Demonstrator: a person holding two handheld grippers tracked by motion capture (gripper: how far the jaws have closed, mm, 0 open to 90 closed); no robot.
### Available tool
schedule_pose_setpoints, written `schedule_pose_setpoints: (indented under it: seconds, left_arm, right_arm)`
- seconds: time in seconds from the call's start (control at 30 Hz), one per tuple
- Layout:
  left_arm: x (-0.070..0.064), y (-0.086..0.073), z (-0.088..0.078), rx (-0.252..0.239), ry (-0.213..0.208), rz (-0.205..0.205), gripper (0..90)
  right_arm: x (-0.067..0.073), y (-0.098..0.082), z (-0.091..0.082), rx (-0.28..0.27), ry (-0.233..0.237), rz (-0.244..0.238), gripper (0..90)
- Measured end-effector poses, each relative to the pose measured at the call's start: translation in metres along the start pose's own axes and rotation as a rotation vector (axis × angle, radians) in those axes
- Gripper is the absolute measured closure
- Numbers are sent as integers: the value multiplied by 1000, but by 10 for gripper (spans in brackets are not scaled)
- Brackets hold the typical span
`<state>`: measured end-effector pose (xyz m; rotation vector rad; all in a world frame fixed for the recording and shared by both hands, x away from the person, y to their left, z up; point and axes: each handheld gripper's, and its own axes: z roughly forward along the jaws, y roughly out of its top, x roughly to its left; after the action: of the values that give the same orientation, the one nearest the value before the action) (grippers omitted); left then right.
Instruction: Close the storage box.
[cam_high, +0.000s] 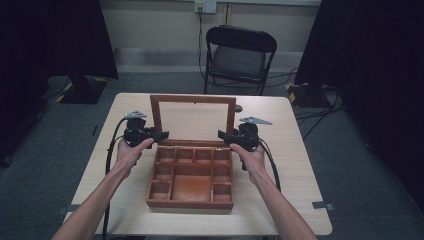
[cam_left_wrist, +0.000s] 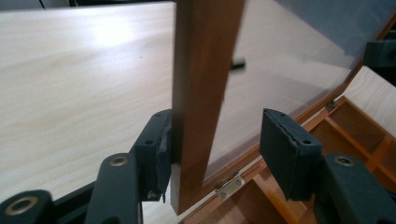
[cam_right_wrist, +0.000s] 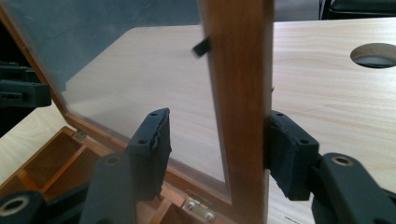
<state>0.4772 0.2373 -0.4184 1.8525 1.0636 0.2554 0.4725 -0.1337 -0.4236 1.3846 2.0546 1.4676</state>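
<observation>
A wooden compartment box (cam_high: 190, 203) sits mid-table with its glass-paned lid (cam_high: 192, 98) standing upright at the back. My left gripper (cam_high: 162, 135) straddles the lid's left rail (cam_left_wrist: 205, 70). One of its pads (cam_left_wrist: 156, 149) touches the wood, and the other pad (cam_left_wrist: 289, 144) stands apart on the glass side. My right gripper (cam_high: 222, 134) straddles the lid's right rail (cam_right_wrist: 238, 70). There, one pad (cam_right_wrist: 289, 154) lies against the wood and the other pad (cam_right_wrist: 149, 144) is clear of it. Both grippers (cam_left_wrist: 217, 121) (cam_right_wrist: 219, 116) are open around the rails.
The light wood table (cam_high: 295, 150) has bare surface on both sides of the box and a round cable hole (cam_right_wrist: 373, 53) behind the lid. A black folding chair (cam_high: 240, 55) stands beyond the far edge. Small metal hinges (cam_left_wrist: 229, 184) (cam_right_wrist: 198, 205) join lid and box.
</observation>
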Motion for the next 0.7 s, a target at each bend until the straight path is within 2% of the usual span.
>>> schedule_pose_setpoints:
  seconds: [0.03, 0.23, 0.43, 0.63, 0.7]
  left_arm:
    - [-1, 0, -1, 4, 3, 10, 455]
    - [0, -2, -7, -29, -12, -8, 495]
    - [-2, -1, -11, -36, -16, 3, 508]
    - [-4, -3, -15, -23, -27, 25, 504]
    - [-5, -3, -16, -24, -31, 19, 502]
  right_arm:
    - [1, 0, -2, 0, 5, -1, 428]
    - [4, -2, -7, 3, 10, -16, 424]
    - [4, -4, -8, 11, 13, -21, 415]
    - [8, -4, -9, 17, 8, -29, 365]
    - [9, -4, -10, 19, 11, -28, 350]
